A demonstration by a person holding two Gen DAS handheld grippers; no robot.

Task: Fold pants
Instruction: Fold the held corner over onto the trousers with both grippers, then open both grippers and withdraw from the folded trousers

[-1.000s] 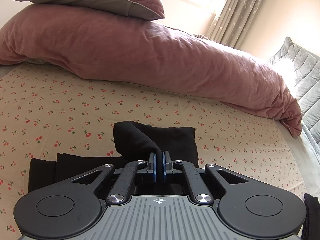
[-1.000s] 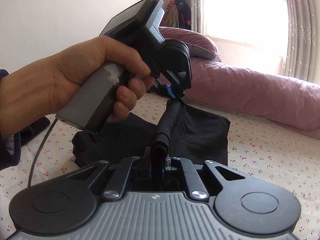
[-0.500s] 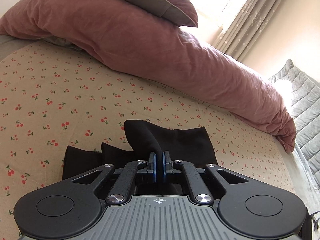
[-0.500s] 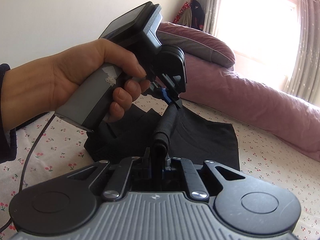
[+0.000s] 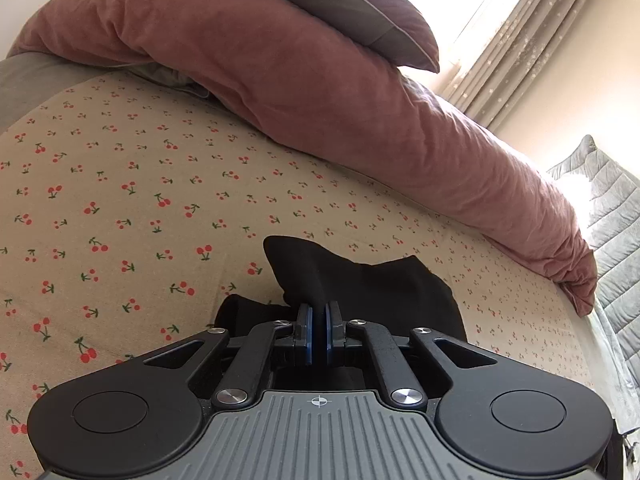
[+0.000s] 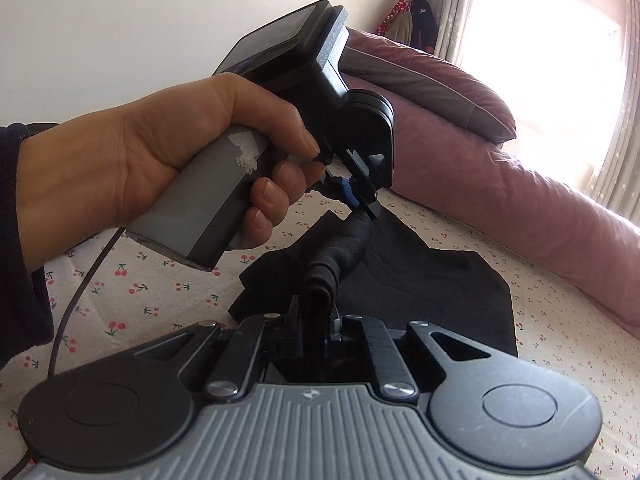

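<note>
Cherry-print bed sheet [image 5: 120,200] lies under both tools, black pants [image 6: 432,280] spread on it just ahead of the fingers with one rolled edge lifted, left gripper [image 5: 319,312] blue pads nearly together pinching that edge, right gripper [image 6: 320,312] likewise clamped on the fabric roll.

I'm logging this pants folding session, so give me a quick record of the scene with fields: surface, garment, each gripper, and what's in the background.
surface: bed sheet with a cherry print
garment: black pants, partly lying on the sheet, one bunched edge lifted
left gripper: shut on the pants edge, held by a hand
right gripper: shut on the same bunched edge
background: pink duvet, pillow, curtains
</note>
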